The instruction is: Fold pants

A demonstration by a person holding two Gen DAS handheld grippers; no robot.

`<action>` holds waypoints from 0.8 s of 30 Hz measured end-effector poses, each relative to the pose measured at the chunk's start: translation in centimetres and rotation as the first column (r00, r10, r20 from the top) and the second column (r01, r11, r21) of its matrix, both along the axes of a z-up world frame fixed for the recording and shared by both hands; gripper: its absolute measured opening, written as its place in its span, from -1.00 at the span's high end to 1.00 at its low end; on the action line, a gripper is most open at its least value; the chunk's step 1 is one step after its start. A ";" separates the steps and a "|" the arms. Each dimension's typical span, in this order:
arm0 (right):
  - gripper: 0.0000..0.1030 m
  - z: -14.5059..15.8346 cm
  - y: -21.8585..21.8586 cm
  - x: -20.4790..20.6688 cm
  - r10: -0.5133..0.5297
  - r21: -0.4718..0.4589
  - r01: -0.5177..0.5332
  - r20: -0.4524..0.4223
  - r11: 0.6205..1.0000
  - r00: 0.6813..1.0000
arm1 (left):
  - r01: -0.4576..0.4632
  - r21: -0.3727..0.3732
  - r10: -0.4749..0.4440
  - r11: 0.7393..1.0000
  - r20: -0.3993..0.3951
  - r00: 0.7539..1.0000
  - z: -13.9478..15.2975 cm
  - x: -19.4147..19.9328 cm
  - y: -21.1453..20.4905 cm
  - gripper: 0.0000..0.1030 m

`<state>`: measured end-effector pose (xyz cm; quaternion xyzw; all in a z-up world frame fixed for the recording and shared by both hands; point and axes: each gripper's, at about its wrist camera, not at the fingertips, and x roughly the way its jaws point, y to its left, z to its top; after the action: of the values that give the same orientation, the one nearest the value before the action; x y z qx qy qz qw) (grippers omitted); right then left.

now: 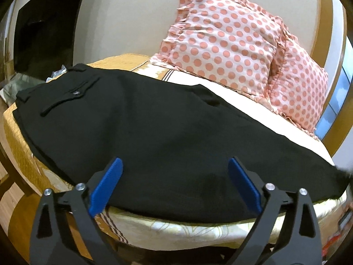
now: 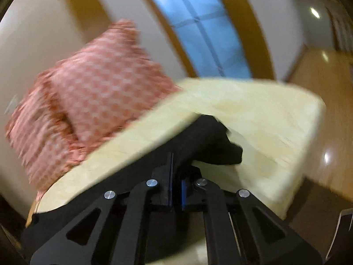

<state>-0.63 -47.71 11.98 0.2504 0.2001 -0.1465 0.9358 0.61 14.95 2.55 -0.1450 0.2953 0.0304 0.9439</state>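
Jaws of the right gripper [image 2: 175,174] are pressed together on a fold of the pants [image 2: 211,141], pinching black cloth near the hem end, which bunches just past the tips; jaws of the left gripper [image 1: 175,177] stand spread wide, holding nothing, poised over the near edge of the pants [image 1: 154,132] about mid-leg.

The pants lie flat along the bed [image 1: 187,227], waistband and buttoned back pocket [image 1: 77,93] toward the far left, legs running right to where the hem leaves the left view; two spotted pillows [image 1: 225,44] lean just behind them.

Risks, as I judge them:
- the right view is smeared with motion, so that hand seems to be moving fast; a quick pull on a thin pinch could let the cloth slip out, or catch only one layer so the legs come apart;
- with the left jaws gripping nothing, the rest of the garment is unanchored; dragging the hem over could slide the whole thing across the smooth sheet [image 2: 253,110] and skew the fold;
- the near edge already sits at the bed's rim, so a tug this way could drop it over the side;
- a high swing of the hem may brush the pillows, which sit close.
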 end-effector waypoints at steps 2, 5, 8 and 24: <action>0.89 3.0 5.5 2.3 0.158 -0.077 -0.153 0.059 0.985 0.986 | 0.002 -0.005 -0.002 1.000 0.007 1.000 0.0 0.0 0.0 -0.92; 0.89 5.3 14.5 4.9 0.429 -0.149 -0.413 0.093 0.898 0.898 | 0.005 -0.022 -0.005 1.000 0.018 1.000 0.0 -0.1 0.2 -0.92; 0.89 4.6 24.6 6.4 0.692 -0.182 -0.677 0.027 0.713 0.721 | 0.004 -0.031 -0.004 0.999 0.023 1.000 -0.1 -0.2 0.3 -0.92; 0.90 0.0 39.0 8.6 0.804 -0.191 -0.836 -0.230 0.515 0.548 | 0.014 -0.130 -0.005 0.991 0.066 0.998 0.2 -1.0 1.3 -0.93</action>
<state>7.99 -8.67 11.96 -0.0167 0.3241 0.2724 0.9058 -0.36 16.26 2.74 -0.2061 0.2663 0.0017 0.9416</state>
